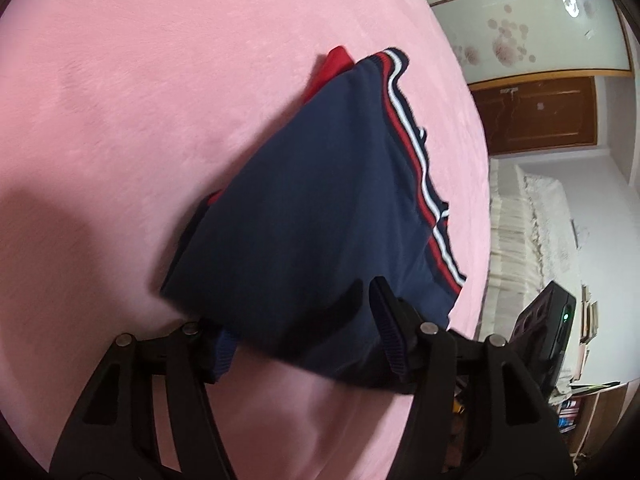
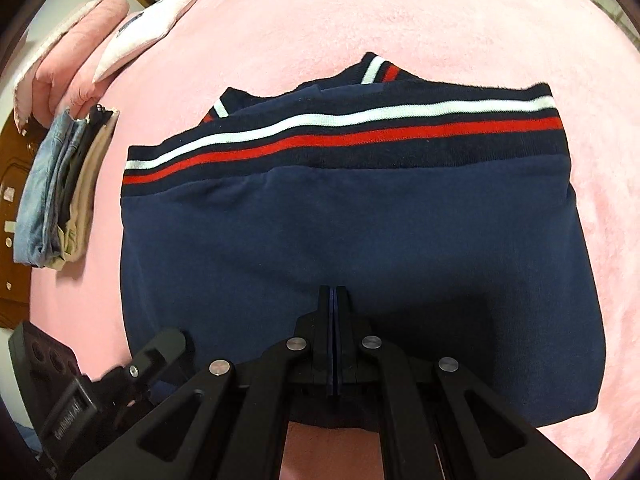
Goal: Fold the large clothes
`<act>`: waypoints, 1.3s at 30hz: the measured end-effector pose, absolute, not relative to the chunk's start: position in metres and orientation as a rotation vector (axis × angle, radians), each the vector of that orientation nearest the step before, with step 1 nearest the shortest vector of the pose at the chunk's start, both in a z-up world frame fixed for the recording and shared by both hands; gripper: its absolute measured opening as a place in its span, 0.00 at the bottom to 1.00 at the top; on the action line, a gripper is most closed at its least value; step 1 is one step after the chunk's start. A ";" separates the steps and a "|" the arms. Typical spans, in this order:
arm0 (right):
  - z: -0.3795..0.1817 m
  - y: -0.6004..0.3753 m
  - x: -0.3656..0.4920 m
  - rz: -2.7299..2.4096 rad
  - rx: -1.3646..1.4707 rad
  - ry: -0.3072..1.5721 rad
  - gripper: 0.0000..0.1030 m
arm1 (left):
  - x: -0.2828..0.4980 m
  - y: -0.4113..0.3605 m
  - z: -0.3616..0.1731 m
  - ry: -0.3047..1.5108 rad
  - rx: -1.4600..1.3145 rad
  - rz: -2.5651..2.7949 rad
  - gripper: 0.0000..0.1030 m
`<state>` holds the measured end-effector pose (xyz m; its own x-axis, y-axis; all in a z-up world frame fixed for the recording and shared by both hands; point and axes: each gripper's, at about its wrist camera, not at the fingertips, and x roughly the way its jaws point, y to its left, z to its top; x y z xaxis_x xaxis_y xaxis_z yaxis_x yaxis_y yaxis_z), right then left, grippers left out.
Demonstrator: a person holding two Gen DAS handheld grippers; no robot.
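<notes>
Between the spread left fingers [image 1: 384,312] lies the navy garment [image 1: 312,208]; right fingers [image 2: 343,300] clenched above it.

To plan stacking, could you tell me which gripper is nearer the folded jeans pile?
Left. The left gripper is at the edge of the navy garment facing the folded jeans pile; the right gripper is at the middle of its near edge, farther off.

Surface: bed [image 2: 420,12] under a fuzzy pink blanket.
Centre: folded navy sweatshirt [image 2: 360,240], white and red striped hem on its far side.
Far left: stack of folded jeans and trousers [image 2: 60,196].
Farther left: pink folded bedding [image 2: 76,44].
</notes>
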<state>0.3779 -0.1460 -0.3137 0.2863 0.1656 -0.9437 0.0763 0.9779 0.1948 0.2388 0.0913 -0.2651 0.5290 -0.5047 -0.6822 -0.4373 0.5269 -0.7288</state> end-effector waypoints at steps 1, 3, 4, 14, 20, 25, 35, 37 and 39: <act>-0.314 -0.146 0.378 0.058 0.217 1.282 0.00 | 0.241 0.091 -0.267 1.065 -1.075 -0.052 0.55; -0.314 -0.145 0.380 0.053 0.224 1.282 0.00 | 0.246 0.091 -0.269 1.047 -1.094 -0.051 0.55; -0.315 -0.145 0.380 0.052 0.225 1.284 0.00 | 0.248 0.091 -0.270 1.038 -1.101 -0.046 0.55; -0.318 -0.140 0.382 0.051 0.180 1.288 0.01 | 0.258 0.068 -0.244 0.978 -0.930 0.048 0.21; -0.325 -0.129 0.393 0.085 0.238 1.287 0.01 | 0.262 0.030 -0.189 0.874 -0.667 -0.040 0.15; -0.330 -0.150 0.391 0.172 0.323 1.285 0.01 | 0.264 -0.017 -0.153 0.837 -0.376 -0.155 0.14; -0.355 -0.216 0.383 0.464 0.673 1.263 0.00 | 0.261 -0.123 -0.123 0.793 0.095 -0.304 0.14; -0.359 -0.224 0.383 0.507 0.718 1.264 0.00 | 0.257 -0.141 -0.120 0.794 0.137 -0.297 0.14; -0.360 -0.231 0.383 0.535 0.726 1.274 0.00 | 0.256 -0.158 -0.120 0.795 0.179 -0.285 0.14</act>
<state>0.3833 -0.2313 -0.3597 0.2241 0.7188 -0.6581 0.0334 0.6692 0.7423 0.2558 -0.1575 -0.1196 0.6652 -0.1840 -0.7237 0.3179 0.9467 0.0515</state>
